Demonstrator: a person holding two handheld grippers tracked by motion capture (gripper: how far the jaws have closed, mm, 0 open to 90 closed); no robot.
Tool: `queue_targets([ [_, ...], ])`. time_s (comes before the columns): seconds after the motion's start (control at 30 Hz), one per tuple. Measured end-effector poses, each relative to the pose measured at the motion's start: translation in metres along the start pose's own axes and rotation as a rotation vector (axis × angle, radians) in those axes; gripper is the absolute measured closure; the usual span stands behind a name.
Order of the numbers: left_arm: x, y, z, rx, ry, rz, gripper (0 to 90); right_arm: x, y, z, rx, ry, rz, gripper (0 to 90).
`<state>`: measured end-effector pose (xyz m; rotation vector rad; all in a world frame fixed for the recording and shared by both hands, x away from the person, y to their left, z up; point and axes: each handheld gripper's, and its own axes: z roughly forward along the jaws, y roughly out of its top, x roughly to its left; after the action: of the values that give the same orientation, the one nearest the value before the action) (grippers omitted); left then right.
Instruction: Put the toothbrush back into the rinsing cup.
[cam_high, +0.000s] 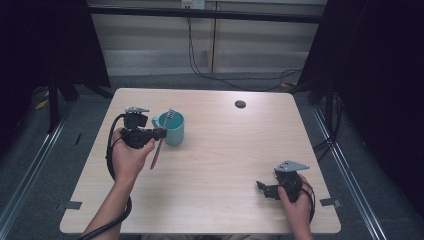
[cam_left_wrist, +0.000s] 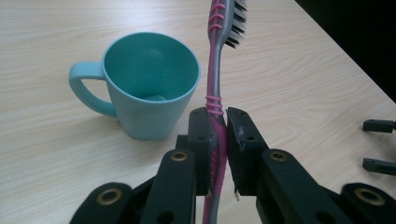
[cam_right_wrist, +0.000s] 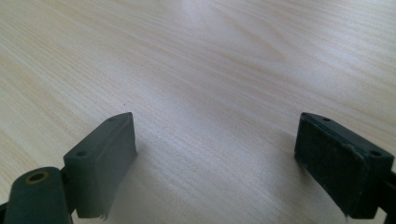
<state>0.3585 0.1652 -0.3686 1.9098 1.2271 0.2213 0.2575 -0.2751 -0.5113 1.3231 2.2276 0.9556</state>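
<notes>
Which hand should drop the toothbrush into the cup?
Left. The left gripper is shut on the toothbrush right beside the cup; the right gripper sits open and empty at the table's near right.

Black gripper with brass-ringed screws, grey plate, cable

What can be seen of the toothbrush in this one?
The toothbrush has a slim pink and grey handle that looks like plastic, with pink ribbed bands and dark-and-white bristles at its far end. The left tongs are shut on the handle partway along. In the high view it slants, head uppermost, over the rim of the teal mug; whether it touches the mug cannot be told.
</notes>
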Motion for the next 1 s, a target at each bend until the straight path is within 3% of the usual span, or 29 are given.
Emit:
queue_targets([
  [0.7, -0.003, 0.020, 0.008, -0.045, -0.023, -0.003, 80.8, 0.000, 0.000, 0.000, 0.000, 0.000, 0.000, 12.1],
  [1.0, -0.003, 0.026, 0.013, -0.051, -0.010, -0.006, 80.9, 0.000, 0.000, 0.000, 0.000, 0.000, 0.000, 12.0],
])
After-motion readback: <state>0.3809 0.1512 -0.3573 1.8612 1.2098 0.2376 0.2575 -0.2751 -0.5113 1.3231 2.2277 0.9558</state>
